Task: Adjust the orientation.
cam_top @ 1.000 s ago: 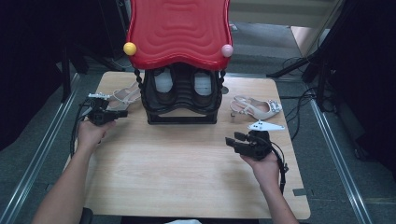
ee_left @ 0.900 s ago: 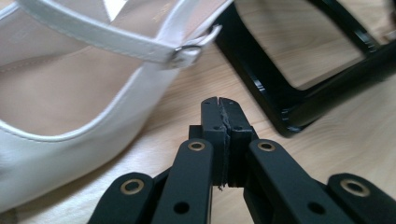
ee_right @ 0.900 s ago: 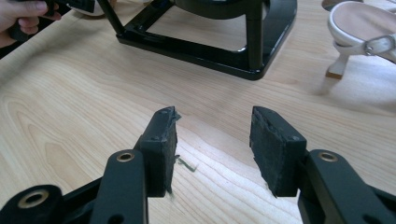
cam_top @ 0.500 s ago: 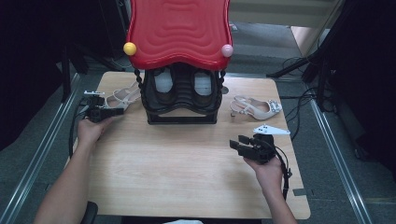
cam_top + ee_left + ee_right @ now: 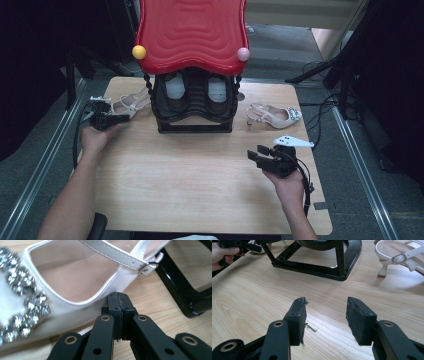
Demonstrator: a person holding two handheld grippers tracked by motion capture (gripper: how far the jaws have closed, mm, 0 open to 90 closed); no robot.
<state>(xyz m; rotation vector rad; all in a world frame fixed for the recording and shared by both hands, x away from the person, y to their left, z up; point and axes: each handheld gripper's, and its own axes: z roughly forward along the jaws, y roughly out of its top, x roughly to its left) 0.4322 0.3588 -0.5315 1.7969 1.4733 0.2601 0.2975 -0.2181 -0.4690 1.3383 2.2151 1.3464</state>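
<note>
1. High view: a black shoe rack (image 5: 195, 107) under a red wavy top (image 5: 192, 35) stands at the bench's (image 5: 200, 175) twelve o'clock. One white sandal (image 5: 131, 104) lies at its nine o'clock, its partner (image 5: 274, 116) at its three o'clock. Neither sits on the rack, so the stowing looks barely begun.
2. Left gripper view: the left gripper's (image 5: 119, 303) jaws are pressed fully together, empty, their tips at the jewelled sandal's (image 5: 57, 282) side wall, which lies at eleven o'clock.
3. Right gripper view: the right gripper's (image 5: 325, 315) jaws stand wide apart over bare wood, gripping nothing; the strapped sandal (image 5: 402, 255) waits at one o'clock.
</note>
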